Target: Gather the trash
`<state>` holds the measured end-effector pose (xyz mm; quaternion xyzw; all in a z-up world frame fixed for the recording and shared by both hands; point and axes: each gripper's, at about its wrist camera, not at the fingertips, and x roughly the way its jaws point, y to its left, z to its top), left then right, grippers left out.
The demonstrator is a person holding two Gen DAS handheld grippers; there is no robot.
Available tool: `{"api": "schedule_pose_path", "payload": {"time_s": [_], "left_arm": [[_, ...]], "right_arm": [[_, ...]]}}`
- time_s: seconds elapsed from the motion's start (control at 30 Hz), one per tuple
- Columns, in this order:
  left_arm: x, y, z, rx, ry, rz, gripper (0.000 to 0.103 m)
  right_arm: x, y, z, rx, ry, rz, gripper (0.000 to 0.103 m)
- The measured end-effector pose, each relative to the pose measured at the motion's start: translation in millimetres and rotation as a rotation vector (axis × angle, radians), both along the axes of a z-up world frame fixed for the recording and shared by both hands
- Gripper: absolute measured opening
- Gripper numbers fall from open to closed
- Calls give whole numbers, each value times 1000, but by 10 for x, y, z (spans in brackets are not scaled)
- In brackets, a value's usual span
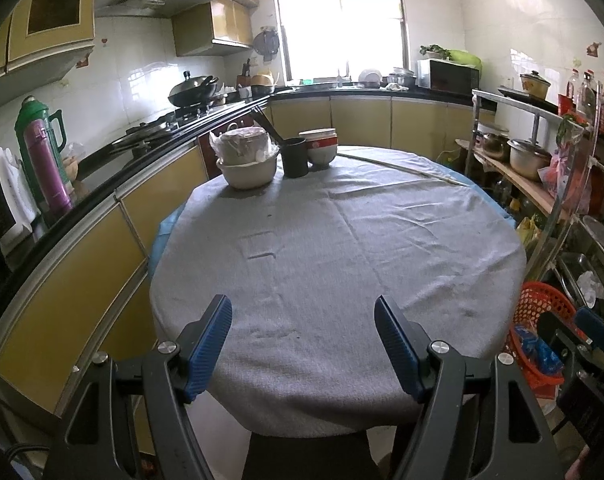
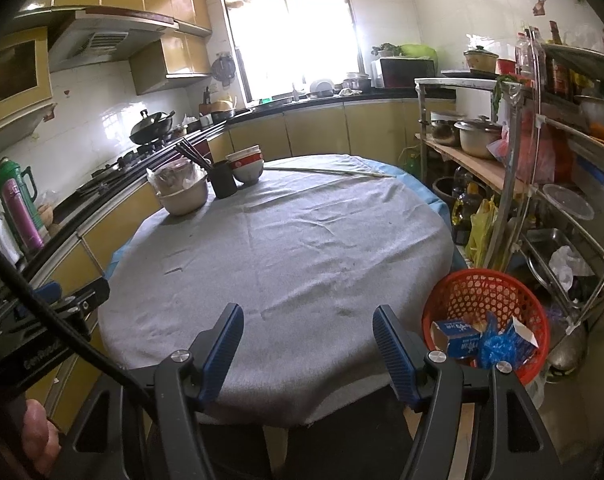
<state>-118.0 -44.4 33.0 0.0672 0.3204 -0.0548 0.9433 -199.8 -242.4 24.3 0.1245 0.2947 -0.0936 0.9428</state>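
Note:
A red mesh basket (image 2: 486, 284) stands at the table's right side and holds a torn blue-and-white carton (image 2: 456, 338) and a crumpled blue wrapper (image 2: 496, 346). It also shows at the right edge of the left wrist view (image 1: 538, 300). My right gripper (image 2: 308, 334) is open and empty over the near edge of the grey tablecloth (image 2: 285, 248), just left of the basket. My left gripper (image 1: 304, 326) is open and empty over the near edge of the cloth (image 1: 334, 240).
At the table's far left stand a bagged stack of bowls (image 1: 247, 160), a black chopstick cup (image 1: 295, 156) and red-and-white bowls (image 1: 322, 148). A kitchen counter (image 1: 101, 184) runs along the left. A metal shelf rack with pots (image 2: 542, 168) stands on the right.

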Motion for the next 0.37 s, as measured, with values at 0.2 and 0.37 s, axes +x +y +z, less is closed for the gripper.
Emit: {"api": "schedule_pose_path", "payload": {"time_s": [0.2,0.37], "left_arm": [[145,64,-38,-16,15,29,74],[519,176,-177,-62,78,39,81]], "right_arm": [[199,-17,-7,-9,7,10,71],[607,-88,-137,20,46,35,71]]}}
